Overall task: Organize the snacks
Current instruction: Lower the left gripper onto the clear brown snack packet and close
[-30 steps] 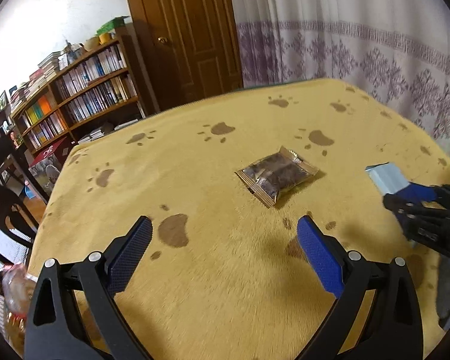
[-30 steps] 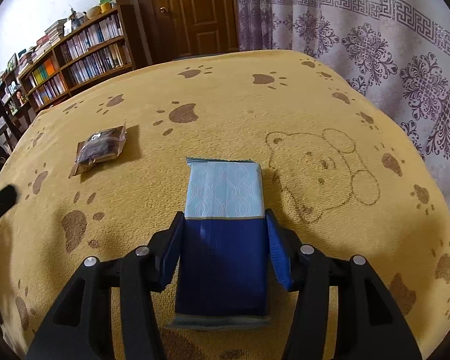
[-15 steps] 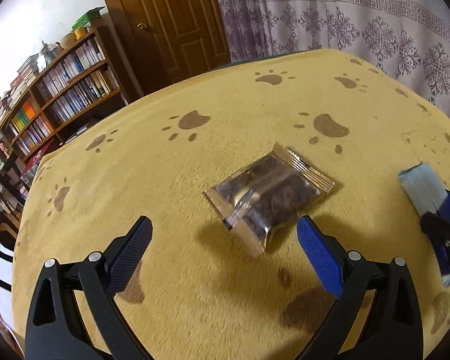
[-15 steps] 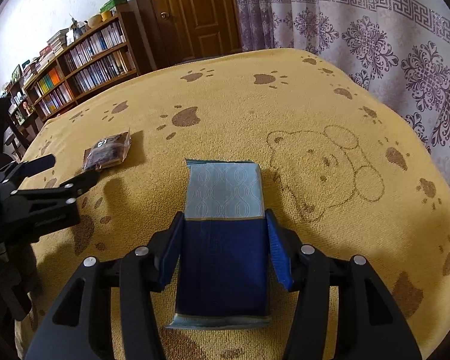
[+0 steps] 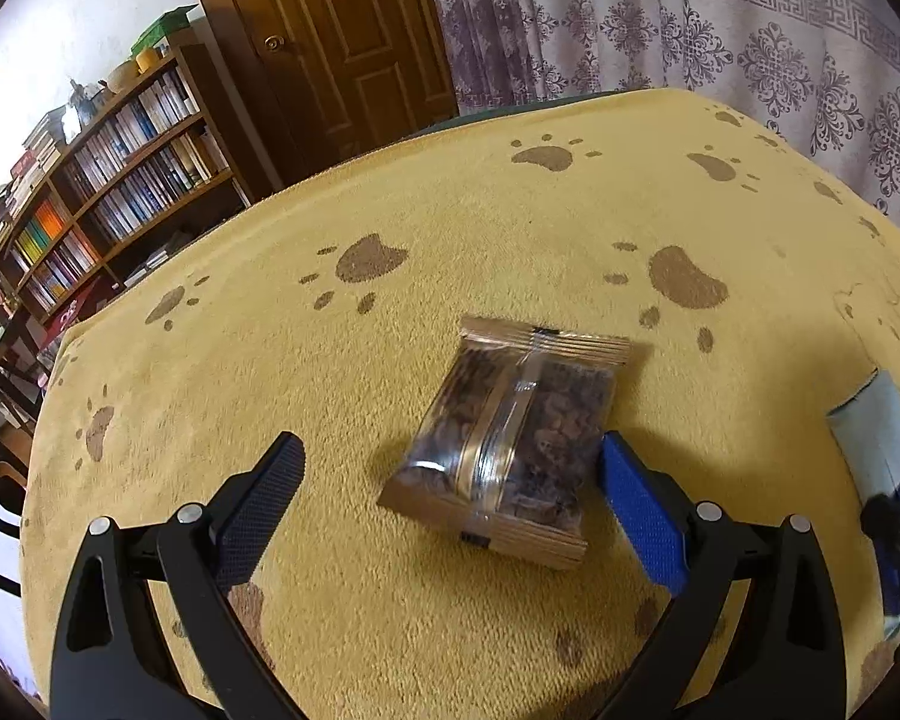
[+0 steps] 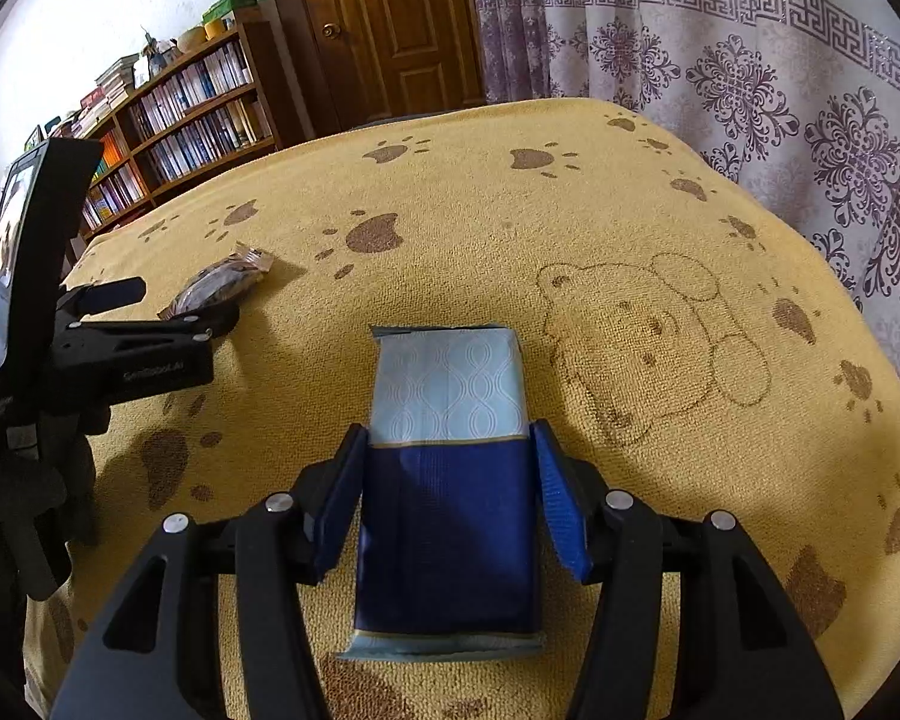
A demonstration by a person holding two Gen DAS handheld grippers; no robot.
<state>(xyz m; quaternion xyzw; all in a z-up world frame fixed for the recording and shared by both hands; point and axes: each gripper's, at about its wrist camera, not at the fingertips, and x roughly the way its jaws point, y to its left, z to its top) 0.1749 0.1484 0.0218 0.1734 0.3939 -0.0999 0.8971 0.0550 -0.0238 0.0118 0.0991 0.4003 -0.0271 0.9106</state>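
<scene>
**Snack pouch between spread fingers, blue pack clamped on the right**

A yellow blanket (image 5: 450, 600) printed with brown paw marks and a bear outline covers the table and fills most of both views. Behind it hang a pale curtain (image 6: 750, 60) with purple ornaments, a brown wooden door (image 5: 330, 30) and a bookshelf (image 5: 108, 180) packed with books.

The right gripper (image 6: 447, 498) is clamped on a blue pack (image 6: 447, 480), its two blue-padded fingers pressed against the pack's long sides. The pack's dark blue half sits between the fingers and its pale patterned half points away from the camera, toward the far edge of the table. It lies low over the blanket; whether it rests on it or is lifted slightly cannot be told. In the left wrist view its pale end shows at the right edge, well apart from the pouch.

The left gripper (image 5: 450, 498) has its fingers spread wide. A clear snack pouch (image 5: 510, 438) with dark brown pieces inside and tan crimped ends lies flat on the blanket between them, nearer the right finger, which sits just beside the pouch's edge; contact cannot be judged. The left finger stands clear of it. In the right wrist view the same pouch (image 6: 219, 288) lies just past the left gripper's tips.
</scene>
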